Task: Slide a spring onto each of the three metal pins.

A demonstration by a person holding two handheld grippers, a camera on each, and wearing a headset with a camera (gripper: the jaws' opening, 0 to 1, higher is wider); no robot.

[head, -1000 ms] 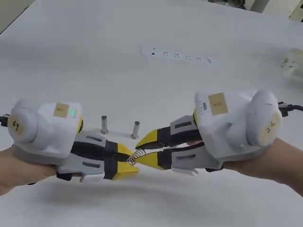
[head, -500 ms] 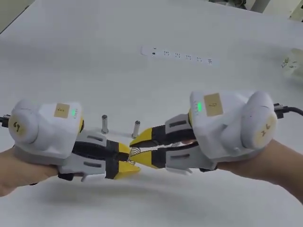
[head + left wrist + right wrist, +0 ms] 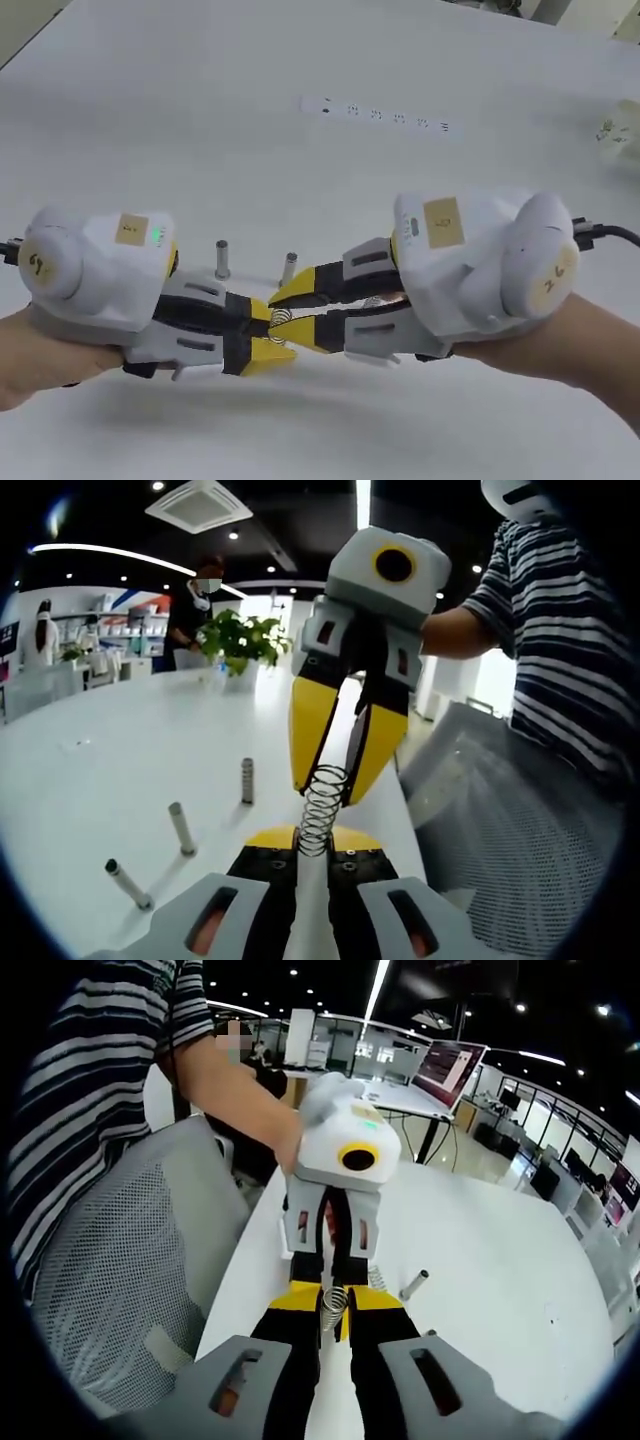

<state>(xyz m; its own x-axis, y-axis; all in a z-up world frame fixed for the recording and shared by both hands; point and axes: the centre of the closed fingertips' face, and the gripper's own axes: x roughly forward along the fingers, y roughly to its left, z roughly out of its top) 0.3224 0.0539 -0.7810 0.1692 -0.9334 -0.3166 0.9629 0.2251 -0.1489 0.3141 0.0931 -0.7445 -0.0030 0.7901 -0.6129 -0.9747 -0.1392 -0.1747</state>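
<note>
A small steel spring (image 3: 282, 321) hangs between the two grippers just above the white table (image 3: 200, 130). My left gripper (image 3: 262, 340) is shut on one end of it; in the left gripper view the spring (image 3: 322, 808) rises from those jaws. My right gripper (image 3: 296, 312) faces it from the right, open, with its yellow fingers (image 3: 312, 730) on either side of the spring's other end (image 3: 334, 1310). Two upright metal pins (image 3: 222, 259) (image 3: 290, 268) stand just behind the jaws. Three bare pins (image 3: 247, 780) (image 3: 181, 828) (image 3: 127, 884) line up in the left gripper view.
A white power strip (image 3: 378, 115) lies at the far side of the table. A small clear item (image 3: 615, 131) sits at the right edge. A person in a striped shirt (image 3: 560, 630) and a mesh chair (image 3: 110, 1290) are close behind the grippers.
The right gripper has moved left, bringing its open jaws around the spring's free end. The left gripper has stayed put, still holding the spring.
</note>
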